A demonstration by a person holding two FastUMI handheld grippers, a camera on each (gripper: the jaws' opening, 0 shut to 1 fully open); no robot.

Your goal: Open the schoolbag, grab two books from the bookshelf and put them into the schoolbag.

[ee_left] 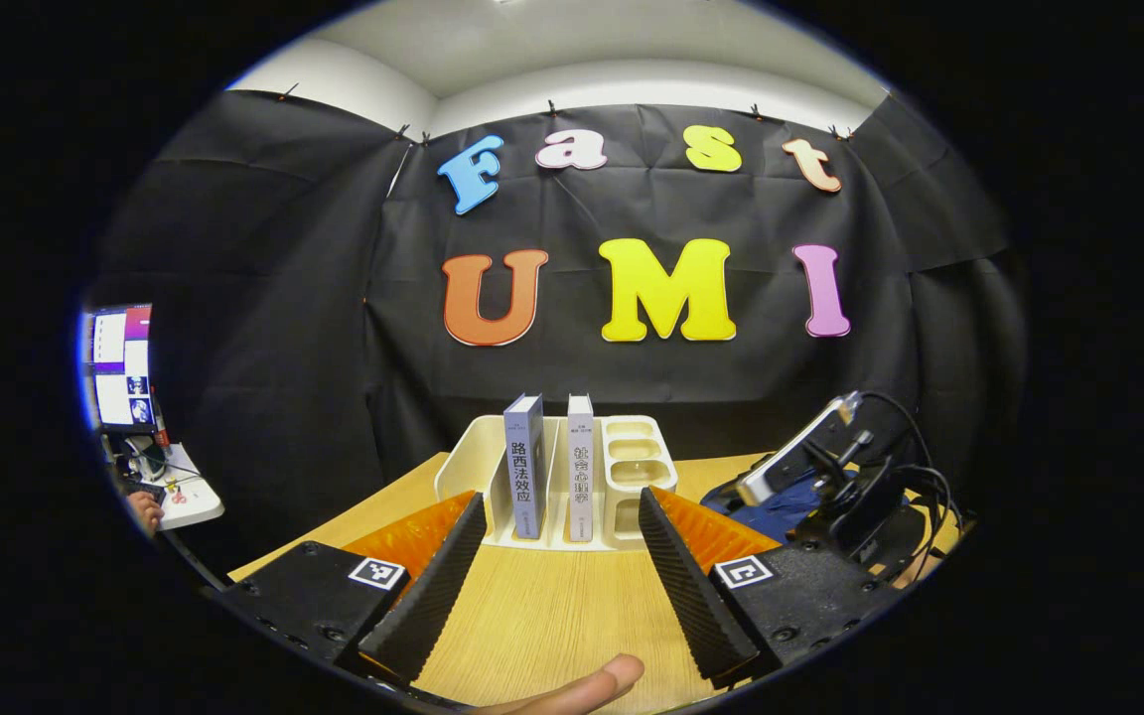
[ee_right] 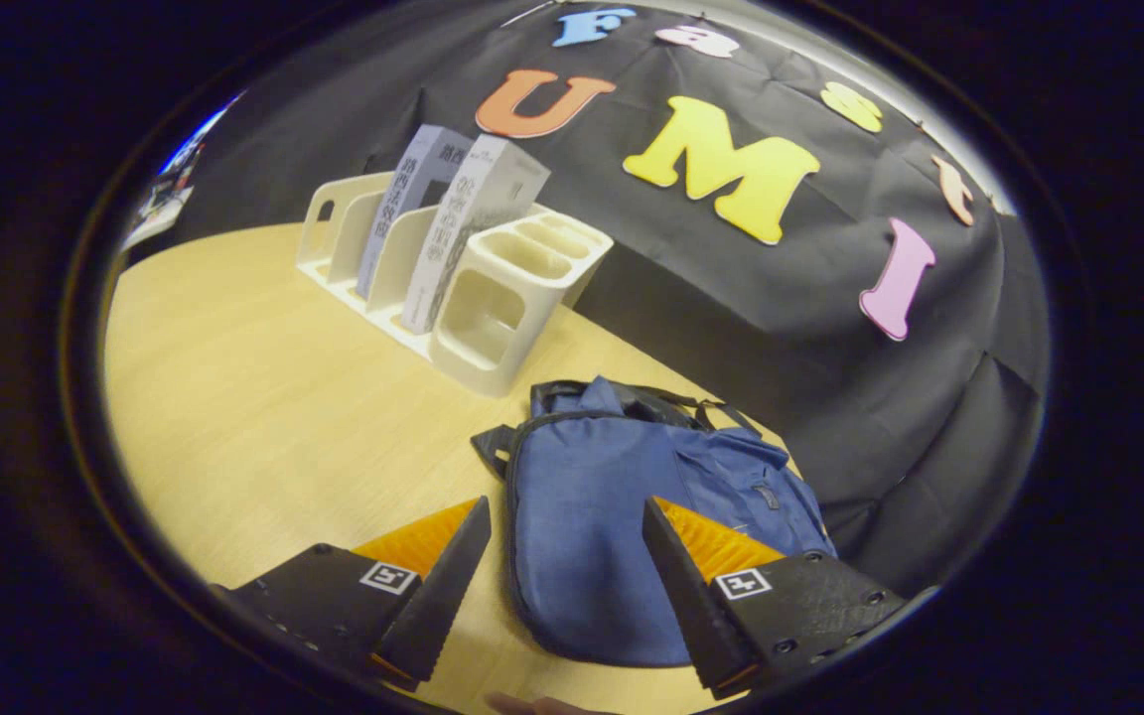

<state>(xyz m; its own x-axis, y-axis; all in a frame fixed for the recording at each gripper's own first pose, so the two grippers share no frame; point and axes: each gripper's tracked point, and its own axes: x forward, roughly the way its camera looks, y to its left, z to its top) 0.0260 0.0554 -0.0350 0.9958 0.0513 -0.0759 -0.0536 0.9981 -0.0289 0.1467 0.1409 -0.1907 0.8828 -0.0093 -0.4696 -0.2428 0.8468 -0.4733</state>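
In the left gripper view, the left gripper (ee_left: 562, 586) is spread wide and holds nothing. It hangs over the wooden table (ee_left: 552, 616). A fingertip (ee_left: 582, 687) of the person pokes in at the bottom. Straight ahead, past the fingers, stands the white bookshelf (ee_left: 632, 467). Two books stand up in it side by side: the grey book (ee_left: 525, 467) on the left and the white book (ee_left: 580, 467) just beside it. Far to the right is the right gripper (ee_left: 830, 467) above a bit of the blue schoolbag (ee_left: 781, 501).

In the right gripper view, the right gripper (ee_right: 564, 586) is also spread wide and holds nothing. The schoolbag (ee_right: 592, 536) lies flat on the table, right under and between its fingers. The bookshelf (ee_right: 493, 318) is well apart, up and to the left.
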